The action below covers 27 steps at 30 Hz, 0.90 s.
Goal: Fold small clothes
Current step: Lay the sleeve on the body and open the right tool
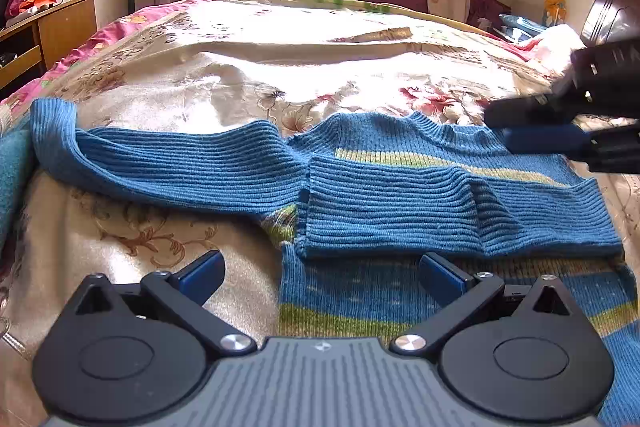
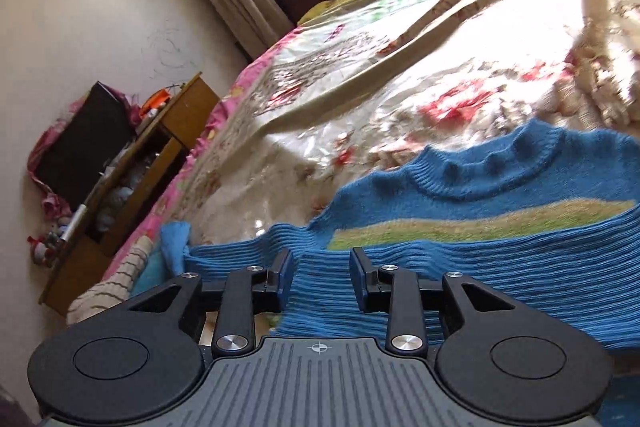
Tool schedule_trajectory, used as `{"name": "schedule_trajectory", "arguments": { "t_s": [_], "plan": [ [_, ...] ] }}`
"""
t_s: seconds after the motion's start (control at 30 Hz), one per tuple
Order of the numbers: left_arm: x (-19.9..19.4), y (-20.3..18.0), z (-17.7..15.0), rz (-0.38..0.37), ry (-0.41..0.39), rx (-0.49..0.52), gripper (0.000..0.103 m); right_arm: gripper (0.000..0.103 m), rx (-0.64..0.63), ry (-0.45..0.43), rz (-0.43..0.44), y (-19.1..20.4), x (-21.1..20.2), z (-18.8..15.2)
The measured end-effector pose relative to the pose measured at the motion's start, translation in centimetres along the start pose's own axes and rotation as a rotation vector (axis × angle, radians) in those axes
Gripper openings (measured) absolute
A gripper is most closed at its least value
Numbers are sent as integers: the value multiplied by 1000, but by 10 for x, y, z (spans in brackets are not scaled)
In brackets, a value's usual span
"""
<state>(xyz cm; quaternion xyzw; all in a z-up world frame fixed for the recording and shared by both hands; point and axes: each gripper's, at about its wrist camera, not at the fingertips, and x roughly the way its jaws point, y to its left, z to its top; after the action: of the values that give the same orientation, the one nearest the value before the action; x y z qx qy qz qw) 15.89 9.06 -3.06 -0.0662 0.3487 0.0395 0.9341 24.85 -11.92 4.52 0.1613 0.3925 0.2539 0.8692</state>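
The sweater (image 1: 400, 203) lies flat on the bed (image 1: 240, 75), collar toward the window, one sleeve folded across its chest. Left claw (image 1: 322, 277) wide; right claw (image 2: 320, 275) parted, both empty.

Each gripper, the left gripper (image 1: 322, 277) and the right gripper (image 2: 320, 277), has black linkage arms, round black housings and silver screws. The fingers (image 1: 204, 277) carry blue pads. A grey ribbed plate (image 2: 318, 383) bears a small crosshair mark.

My right gripper (image 1: 520, 131) smears with blur at the left view's right edge, which cuts its body off. The sweater (image 1: 400, 203) loses its hem under my left gripper (image 1: 322, 279). My right view blurs the bedspread (image 2: 440, 87).
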Motion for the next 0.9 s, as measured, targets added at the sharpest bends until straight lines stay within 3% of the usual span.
{"name": "schedule_trajectory", "arguments": {
  "t_s": [0.13,0.37,0.47,0.63,0.73,0.9],
  "plan": [
    [3,-2,14,7,-35,14,103,32,17,-27,-197,-50,-23,-2],
    [37,-18,18,57,10,129,103,29,16,57,-365,-104,-28,-26],
    [48,-18,20,87,20,157,103,22,17,51,-364,-114,-30,-29],
    [56,-15,29,146,21,163,103,22,-26,57,-403,-106,-33,-28],
    [52,-7,31,178,12,146,103,28,-83,34,-435,-91,-37,-29],
    [33,9,28,156,-1,71,103,31,-166,21,-342,-55,-35,-29]
  ]
}}
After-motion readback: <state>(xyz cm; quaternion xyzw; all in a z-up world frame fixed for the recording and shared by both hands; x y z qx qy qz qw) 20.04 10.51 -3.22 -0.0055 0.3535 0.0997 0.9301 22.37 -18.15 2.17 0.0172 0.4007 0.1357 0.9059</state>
